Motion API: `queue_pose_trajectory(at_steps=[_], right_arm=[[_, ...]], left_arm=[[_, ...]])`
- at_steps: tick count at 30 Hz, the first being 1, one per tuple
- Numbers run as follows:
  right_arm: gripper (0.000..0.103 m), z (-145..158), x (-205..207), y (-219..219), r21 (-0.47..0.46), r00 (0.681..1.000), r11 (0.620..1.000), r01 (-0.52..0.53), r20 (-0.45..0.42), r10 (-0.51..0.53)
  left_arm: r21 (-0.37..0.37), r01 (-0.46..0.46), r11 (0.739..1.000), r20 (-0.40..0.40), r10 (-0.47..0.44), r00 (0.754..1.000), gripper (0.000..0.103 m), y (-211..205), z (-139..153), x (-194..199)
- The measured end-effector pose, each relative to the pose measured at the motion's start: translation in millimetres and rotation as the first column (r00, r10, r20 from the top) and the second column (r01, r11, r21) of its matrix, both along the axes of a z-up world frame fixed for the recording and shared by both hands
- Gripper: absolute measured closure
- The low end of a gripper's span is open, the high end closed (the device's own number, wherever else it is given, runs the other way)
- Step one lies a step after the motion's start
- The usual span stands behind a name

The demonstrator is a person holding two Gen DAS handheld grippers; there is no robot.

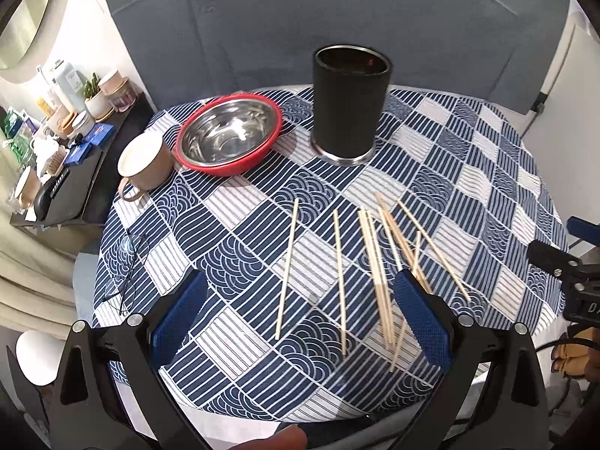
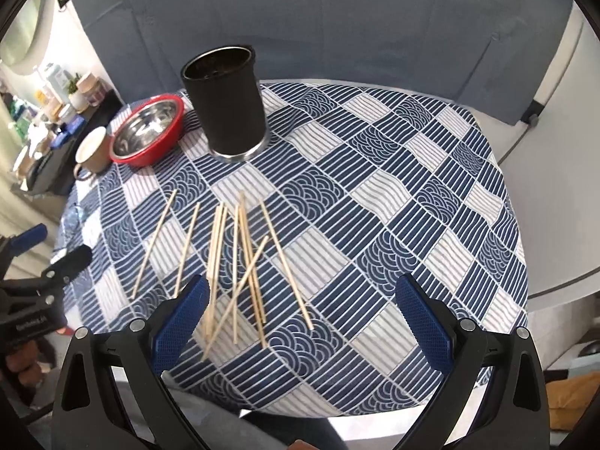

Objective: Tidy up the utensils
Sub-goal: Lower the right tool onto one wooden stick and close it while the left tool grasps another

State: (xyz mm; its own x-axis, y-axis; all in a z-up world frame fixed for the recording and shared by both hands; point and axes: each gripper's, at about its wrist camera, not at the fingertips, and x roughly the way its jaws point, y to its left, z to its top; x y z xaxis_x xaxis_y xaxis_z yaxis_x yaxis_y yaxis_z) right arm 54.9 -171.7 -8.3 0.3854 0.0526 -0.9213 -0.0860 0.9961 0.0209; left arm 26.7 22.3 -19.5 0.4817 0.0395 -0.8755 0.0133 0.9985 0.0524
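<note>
Both tools are held spread wide and empty, the left gripper [image 1: 300, 322] over the near table edge and the right gripper [image 2: 300, 322] alongside. Just ahead, the chopsticks [image 1: 375, 262] are left scattered on the patterned cloth [image 2: 393, 195]. Beyond them the black holder [image 1: 350, 105] is seen empty; sorting appears not yet begun.

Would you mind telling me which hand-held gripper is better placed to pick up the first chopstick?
Probably the left hand-held gripper: open, with two separate chopsticks between its fingers. The right hand-held gripper frames mostly bare cloth.
</note>
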Motion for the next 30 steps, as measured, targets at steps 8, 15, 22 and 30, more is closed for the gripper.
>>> queue_pose_trajectory(at_steps=[8, 15, 22, 30], right_arm=[[0.008, -32.9, 23.5, 0.7, -0.048, 0.997, 0.999, -0.018, -0.076, 0.015], [0.008, -78.4, 35.4, 6.8, -0.089, 0.984, 0.996, -0.033, -0.176, 0.017], [0.008, -118.9, 43.2, 6.1, -0.127, 0.970, 0.991, -0.038, -0.243, 0.006], [0.008, -154.1, 58.5, 0.2, -0.141, 0.960, 0.988, -0.054, -0.281, 0.012]], left_arm=[[-0.006, -0.060, 0.998, -0.079, 0.060, 0.995, 0.006, 25.8, -31.0, 20.4], [0.028, -0.073, 0.997, -0.165, 0.077, 0.983, 0.006, 35.6, -67.6, 28.2], [0.047, -0.051, 0.998, -0.244, 0.061, 0.968, 0.006, 35.1, -108.1, 33.1], [0.106, -0.048, 0.993, -0.256, 0.074, 0.964, 0.006, 34.9, -135.9, 47.4]])
